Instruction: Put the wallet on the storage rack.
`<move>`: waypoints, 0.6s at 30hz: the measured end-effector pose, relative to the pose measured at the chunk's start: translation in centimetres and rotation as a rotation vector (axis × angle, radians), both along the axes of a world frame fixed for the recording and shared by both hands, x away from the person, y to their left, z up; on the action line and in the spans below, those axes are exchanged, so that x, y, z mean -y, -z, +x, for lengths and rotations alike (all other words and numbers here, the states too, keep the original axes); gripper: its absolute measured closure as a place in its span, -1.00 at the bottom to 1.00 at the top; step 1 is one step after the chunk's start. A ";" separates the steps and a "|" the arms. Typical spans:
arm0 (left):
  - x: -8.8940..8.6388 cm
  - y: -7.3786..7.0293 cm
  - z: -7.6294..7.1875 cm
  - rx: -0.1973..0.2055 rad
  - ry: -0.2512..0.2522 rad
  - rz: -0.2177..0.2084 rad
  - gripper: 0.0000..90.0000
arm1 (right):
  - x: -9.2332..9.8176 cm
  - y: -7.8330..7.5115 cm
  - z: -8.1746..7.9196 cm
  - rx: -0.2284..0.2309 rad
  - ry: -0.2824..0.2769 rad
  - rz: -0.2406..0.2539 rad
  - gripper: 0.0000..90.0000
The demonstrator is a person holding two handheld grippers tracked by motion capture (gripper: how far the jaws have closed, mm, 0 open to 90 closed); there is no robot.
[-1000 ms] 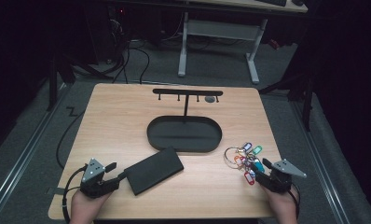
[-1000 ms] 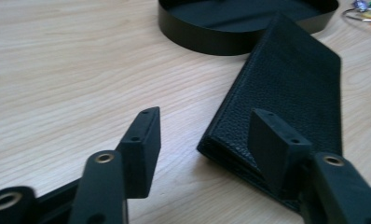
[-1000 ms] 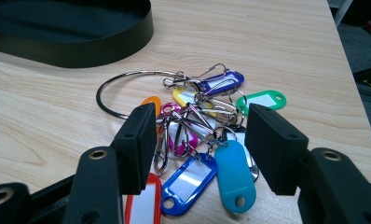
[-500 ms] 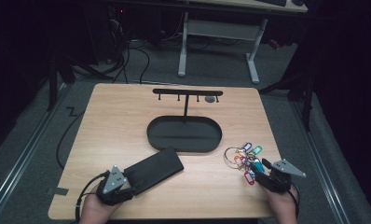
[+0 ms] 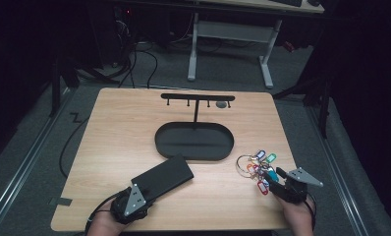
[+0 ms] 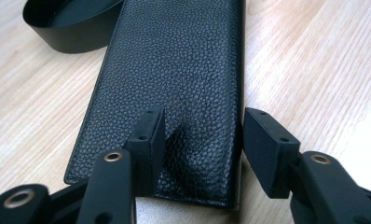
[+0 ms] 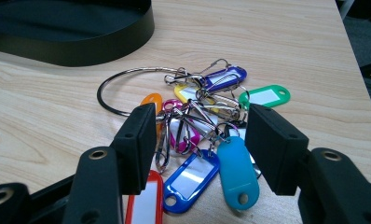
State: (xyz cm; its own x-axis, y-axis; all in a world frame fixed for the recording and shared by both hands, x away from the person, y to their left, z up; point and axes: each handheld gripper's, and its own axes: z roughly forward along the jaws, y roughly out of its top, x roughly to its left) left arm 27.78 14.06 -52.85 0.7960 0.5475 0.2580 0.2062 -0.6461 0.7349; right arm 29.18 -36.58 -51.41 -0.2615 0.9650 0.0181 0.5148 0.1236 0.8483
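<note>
The long black pebbled-leather wallet case (image 6: 174, 93) lay flat on the light wooden surface (image 5: 125, 128), its near short end directly at the left gripper (image 5: 134, 199) and its long axis running away from that gripper, slanting up and to the right in the high view toward the black oval metal tray (image 5: 164, 142). In the left gripper view the 2 fingers (image 6: 148, 140) straddled only part of the case's width: one finger stood over the leather itself, where a dent showed just beside it, while the other stood just off the case's long edge. The jaws had just been closing, with the near end of the case between them, but I could not tell that both pads pressed on it yet; a sliver of gap seemed to remain at the edge side.

The right gripper (image 5: 282, 182) sat at the near right corner, its fingers (image 7: 141, 140) spread, with the bunch of coloured plastic key tags on a steel ring (image 7: 197, 135) lying loose on the surface between and just beyond them, untouched.

The left hand was by far the nearer to the case, so a grip there would turn on pinching across the short width, near that long edge.
</note>
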 end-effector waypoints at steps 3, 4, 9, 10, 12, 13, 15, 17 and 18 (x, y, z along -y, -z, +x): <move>0.2 0.1 -0.2 0.017 -0.005 0.026 0.16 | 0.0 0.0 0.0 -0.002 0.002 0.007 -0.03; 0.2 0.1 -0.2 0.019 -0.005 0.027 0.18 | 0.0 0.0 0.0 -0.003 0.002 0.009 -0.03; 0.1 0.0 -0.2 0.016 -0.007 0.016 0.39 | 0.1 0.0 0.0 -0.004 0.004 0.016 -0.03; 0.1 -0.1 -0.2 0.013 -0.005 0.016 0.42 | 0.1 0.0 0.0 -0.003 0.003 0.016 -0.03; 0.0 -0.2 -0.1 0.004 -0.002 0.004 0.49 | 0.1 0.0 0.0 -0.004 0.006 0.024 -0.03; 0.0 -0.2 -0.2 0.005 0.001 0.005 0.52 | 0.1 0.0 0.0 -0.003 0.005 0.026 -0.03; 0.2 -0.3 -0.3 0.012 -0.001 0.018 0.59 | 0.2 0.0 0.0 -0.004 0.007 0.028 -0.03; 0.2 -0.4 -0.4 0.022 0.000 0.019 0.66 | 0.2 0.0 0.0 -0.003 0.006 0.028 -0.03; 0.2 -0.4 -0.5 0.025 0.001 0.021 0.67 | 0.2 0.0 0.0 -0.004 0.006 0.029 -0.03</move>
